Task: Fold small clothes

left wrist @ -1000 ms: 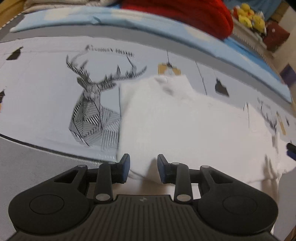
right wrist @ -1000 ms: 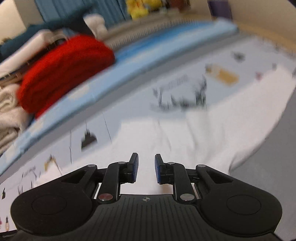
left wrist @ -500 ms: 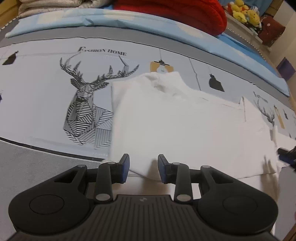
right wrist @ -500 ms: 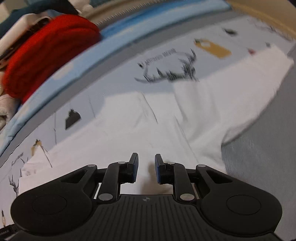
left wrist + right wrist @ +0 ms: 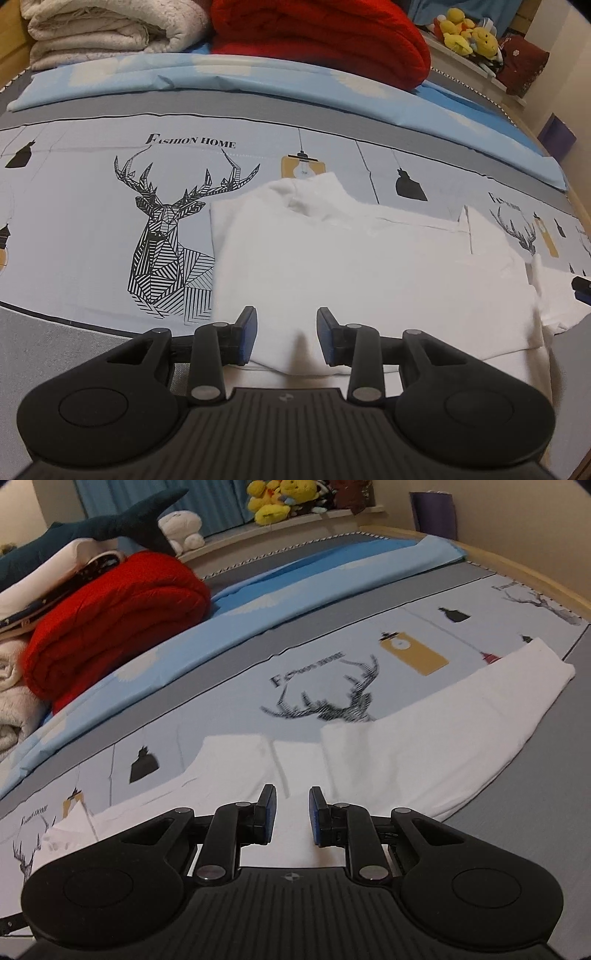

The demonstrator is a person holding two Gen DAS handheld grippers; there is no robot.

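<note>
A white long-sleeved top [image 5: 351,266] lies flat on the printed bedsheet [image 5: 92,221], collar at the far side, one side folded over its body. My left gripper [image 5: 287,339] is open and empty, just above the garment's near hem. In the right wrist view the top [image 5: 424,738] stretches right, its long sleeve reaching toward the bed's edge. My right gripper [image 5: 292,818] is open and empty over the near part of the cloth. A tip of the right gripper [image 5: 581,290] shows at the left view's right edge.
A red quilt [image 5: 325,40] and a cream blanket [image 5: 107,29] are stacked at the bed's far side, behind a light blue folded sheet [image 5: 258,77]. Yellow plush toys [image 5: 273,502] sit on a ledge. A stuffed shark [image 5: 103,528] lies on the pile.
Both grippers have pulled back and tilted up, so more of the bed shows. The right view swung toward the outstretched sleeve. The top lies still; both grippers stay open.
</note>
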